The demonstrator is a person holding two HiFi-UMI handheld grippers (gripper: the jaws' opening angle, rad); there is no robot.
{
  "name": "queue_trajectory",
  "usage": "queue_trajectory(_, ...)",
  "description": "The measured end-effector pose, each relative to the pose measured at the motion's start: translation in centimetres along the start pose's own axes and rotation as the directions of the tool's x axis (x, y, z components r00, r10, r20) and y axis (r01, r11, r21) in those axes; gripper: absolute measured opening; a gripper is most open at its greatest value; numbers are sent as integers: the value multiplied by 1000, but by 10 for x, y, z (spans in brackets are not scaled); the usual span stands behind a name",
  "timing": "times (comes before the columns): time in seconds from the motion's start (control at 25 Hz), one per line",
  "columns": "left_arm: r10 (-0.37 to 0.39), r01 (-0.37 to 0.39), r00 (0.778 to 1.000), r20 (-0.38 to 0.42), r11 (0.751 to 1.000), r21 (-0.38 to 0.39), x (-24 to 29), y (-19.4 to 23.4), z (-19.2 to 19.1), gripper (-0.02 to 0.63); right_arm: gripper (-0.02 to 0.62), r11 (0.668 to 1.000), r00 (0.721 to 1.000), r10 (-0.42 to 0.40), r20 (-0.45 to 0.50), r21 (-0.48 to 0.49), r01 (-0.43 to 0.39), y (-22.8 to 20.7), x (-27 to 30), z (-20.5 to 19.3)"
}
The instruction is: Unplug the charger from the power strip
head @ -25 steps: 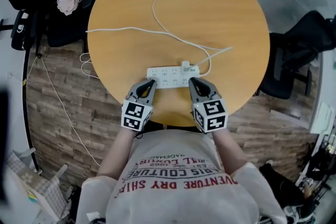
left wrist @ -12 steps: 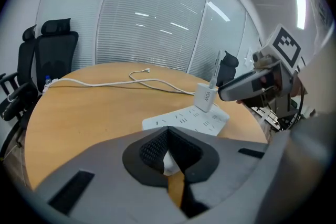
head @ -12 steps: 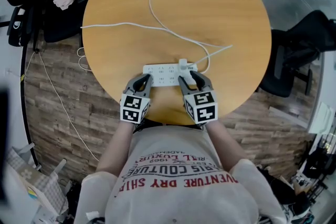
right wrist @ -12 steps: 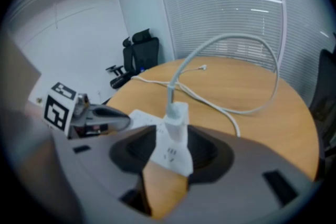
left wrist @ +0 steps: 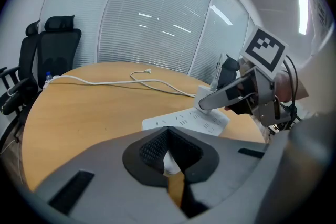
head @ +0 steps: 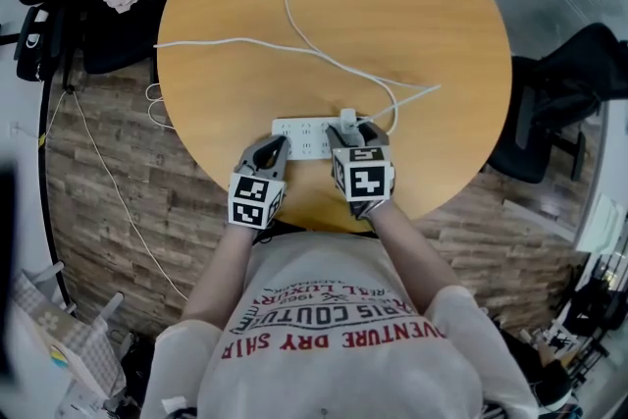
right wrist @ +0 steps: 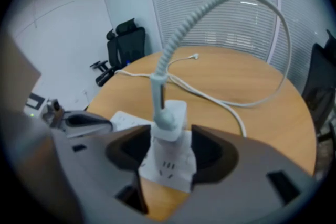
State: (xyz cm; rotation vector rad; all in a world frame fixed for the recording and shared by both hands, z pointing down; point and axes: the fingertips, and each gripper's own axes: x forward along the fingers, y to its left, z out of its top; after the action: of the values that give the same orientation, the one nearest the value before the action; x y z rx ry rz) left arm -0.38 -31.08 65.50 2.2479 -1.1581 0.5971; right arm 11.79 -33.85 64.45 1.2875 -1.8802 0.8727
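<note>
Our right gripper (right wrist: 167, 150), jaws just opened wide, flanks the charger (right wrist: 169, 119) plugged into the power strip (head: 304, 136) by the table's (head: 412, 25) near edge; our left gripper (head: 275, 145), pressed together, meets its left end

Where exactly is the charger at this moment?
In the head view the charger stands plugged into the power strip near its right end, between the open jaws of the right gripper, which do not yet press on it.
</note>
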Motion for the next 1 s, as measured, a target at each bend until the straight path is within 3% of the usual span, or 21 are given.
queue_trajectory(0.08, 2, -2, 1000, 3, 1000, 3, 1, 0, 1, 29, 253, 999, 1000, -9, -21, 43, 10, -3, 5, -2)
queue_trajectory(0.2, 2, -2, 1000, 12, 1000, -10, 0, 0, 1, 29, 189, 996, 999, -32, -42, 80, 35, -4, 7, -3)
queue_trajectory(0.64, 36, -37, 999, -41, 999, -23, 1, 3, -1, 29, 163, 996, 995, -75, -61, 43, 78, -2, -1, -5)
queue_trajectory(0.8, 72, -72, 996, -55, 997, 8, 4, 2, 0, 29, 164, 995, 994, -99, -44, 6, 100, 1, -4, -9)
queue_trajectory(0.92, 63, -65, 994, -85, 998, -20, 6, 2, -1, 29, 164, 993, 992, -115, -47, -18, 114, 0, -4, -8)
queue_trajectory(1.0, 63, -62, 993, -100, 998, 15, 7, 1, -1, 29, 164, 993, 991, -121, -52, -13, 121, 0, -4, -9)
